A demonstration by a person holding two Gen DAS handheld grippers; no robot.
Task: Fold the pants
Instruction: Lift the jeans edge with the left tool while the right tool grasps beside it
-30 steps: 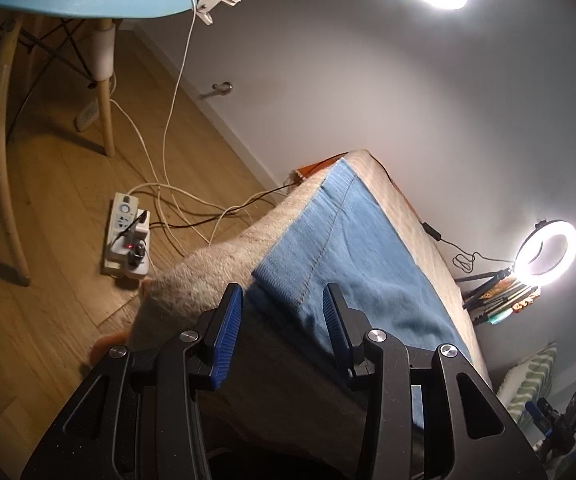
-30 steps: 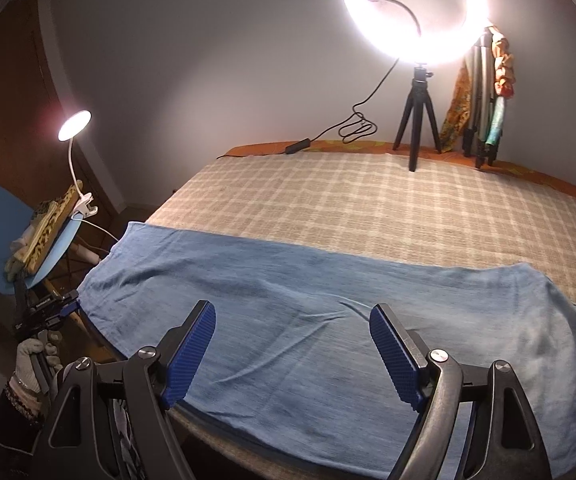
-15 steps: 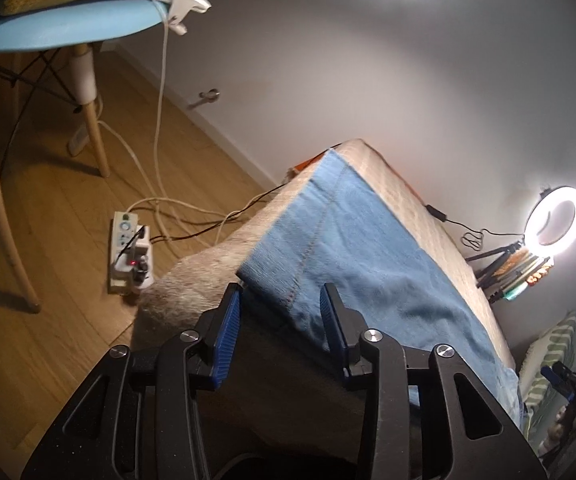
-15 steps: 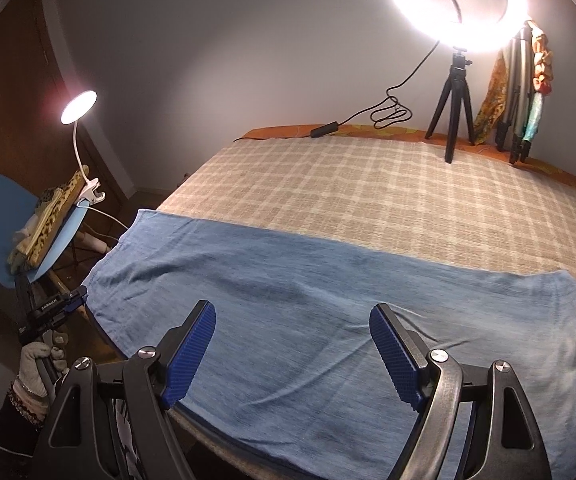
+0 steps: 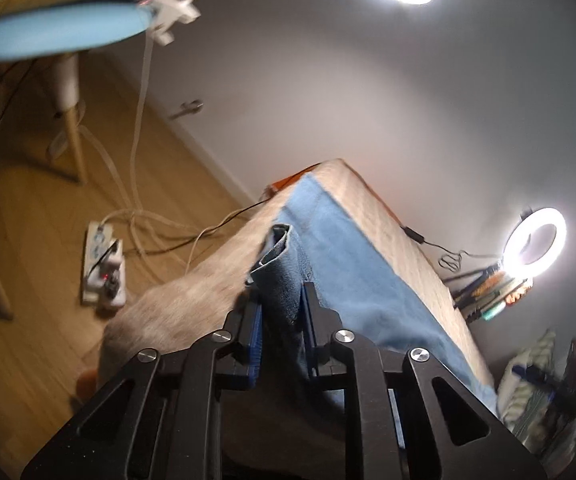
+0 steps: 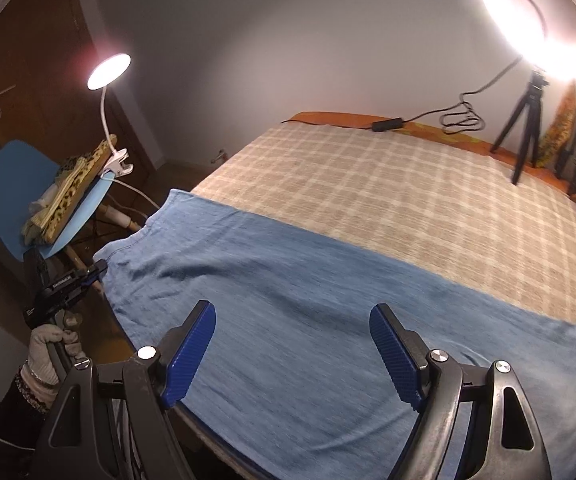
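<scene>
Jaws of left gripper (image 5: 279, 312) pinched on hem corner of pants (image 6: 328, 300), likely to carry that end over for a fold. Right gripper (image 6: 292, 356) jaws wide apart, nothing held, above mid-leg. Pants flat along near edge of bed (image 6: 388, 184).

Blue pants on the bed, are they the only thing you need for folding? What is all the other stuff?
For the job:
- blue pants, spread on the checked blanket
- left gripper, clamped on the pants' hem
- right gripper, open above the pants

Just lying about:
- ring light on a tripod
- clip lamp
- blue chair
- power strip on the floor
</scene>
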